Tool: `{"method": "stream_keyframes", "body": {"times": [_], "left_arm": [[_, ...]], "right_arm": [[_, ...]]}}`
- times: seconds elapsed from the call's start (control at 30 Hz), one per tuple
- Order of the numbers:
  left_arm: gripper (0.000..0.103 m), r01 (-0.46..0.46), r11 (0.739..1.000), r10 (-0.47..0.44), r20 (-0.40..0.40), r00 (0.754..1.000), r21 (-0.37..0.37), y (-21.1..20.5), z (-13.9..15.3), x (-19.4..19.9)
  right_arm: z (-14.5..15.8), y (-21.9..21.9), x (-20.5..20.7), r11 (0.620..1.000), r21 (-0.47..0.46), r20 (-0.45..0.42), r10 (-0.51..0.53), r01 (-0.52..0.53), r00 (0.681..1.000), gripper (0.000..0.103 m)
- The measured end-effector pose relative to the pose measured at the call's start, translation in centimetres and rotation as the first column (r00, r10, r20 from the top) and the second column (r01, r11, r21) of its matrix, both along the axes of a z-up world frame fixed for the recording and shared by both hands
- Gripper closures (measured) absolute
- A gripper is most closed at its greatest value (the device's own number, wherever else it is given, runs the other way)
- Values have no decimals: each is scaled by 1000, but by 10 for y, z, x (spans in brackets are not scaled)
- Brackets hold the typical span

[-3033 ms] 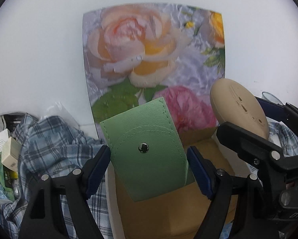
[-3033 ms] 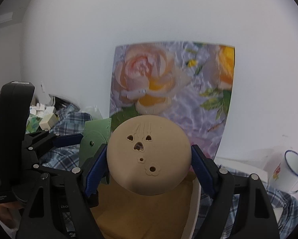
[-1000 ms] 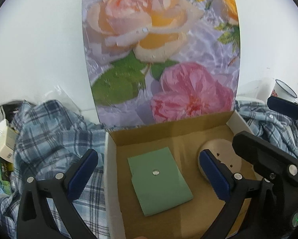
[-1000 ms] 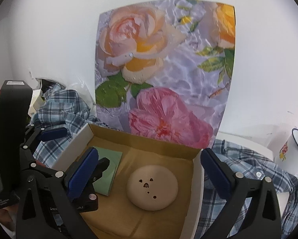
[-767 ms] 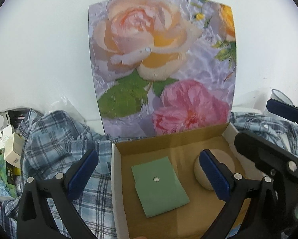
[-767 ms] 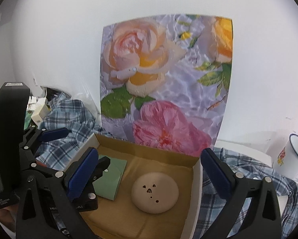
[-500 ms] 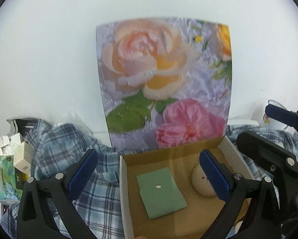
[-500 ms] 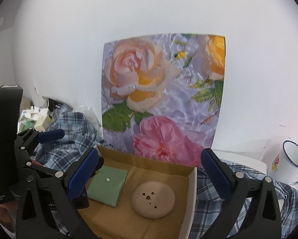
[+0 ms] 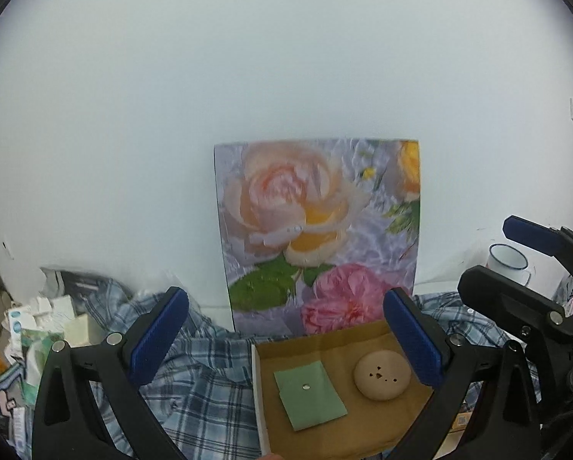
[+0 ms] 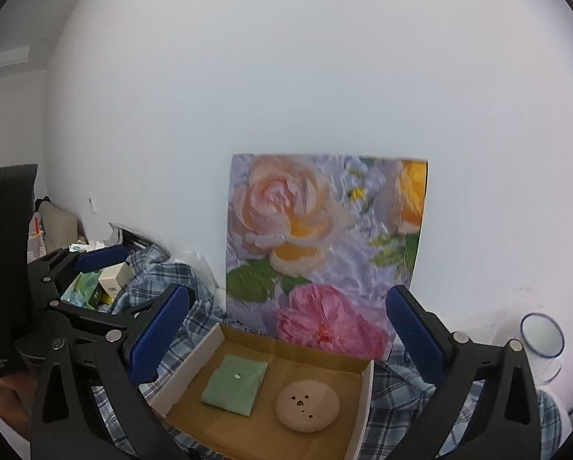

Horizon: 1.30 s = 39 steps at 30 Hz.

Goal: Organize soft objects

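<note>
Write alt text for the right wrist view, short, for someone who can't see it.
An open cardboard box on a plaid cloth holds a green pouch beside a round beige pad, framed by the open, empty right gripper. A floral panel leans on the white wall behind, the left gripper is at left, and a white mug stands at right.

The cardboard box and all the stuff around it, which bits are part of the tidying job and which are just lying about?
Part of the job:
green pouch, in the cardboard box
beige round pad, beside it in the box
left gripper and right gripper, both open, empty

Lying about:
plaid shirt
floral poster
enamel mug
small cartons
</note>
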<state>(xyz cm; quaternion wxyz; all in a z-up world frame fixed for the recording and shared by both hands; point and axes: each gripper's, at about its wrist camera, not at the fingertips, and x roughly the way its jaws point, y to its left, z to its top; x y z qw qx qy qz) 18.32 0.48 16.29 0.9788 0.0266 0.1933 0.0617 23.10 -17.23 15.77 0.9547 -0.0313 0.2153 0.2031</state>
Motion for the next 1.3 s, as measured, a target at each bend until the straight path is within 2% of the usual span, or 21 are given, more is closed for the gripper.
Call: {"method": "stream_keyframes", "body": {"times": [0.33,0.73,0.9,1.1,1.3], "left_arm": [[0,10,999,-13,84,996,33,-9,35,-37],[0,70,997,-71,156,985,10,-19,65,-75],[0,69,997,-73,162,984,28,-27,72,-95],[0,89,996,-88,163,983,0,-25,77,-124],[0,101,995,-103,156,982,19,-30,73,-147]], "right_arm": [[36,1,-32,999,21,75,47,-49,996,0],[74,-3,-65,997,34,142,66,-72,988,0],[84,-10,-78,996,44,156,66,-73,986,0],[91,-12,-102,998,13,171,60,-63,983,0],[89,-13,-131,998,-16,180,54,-52,982,0]]}}
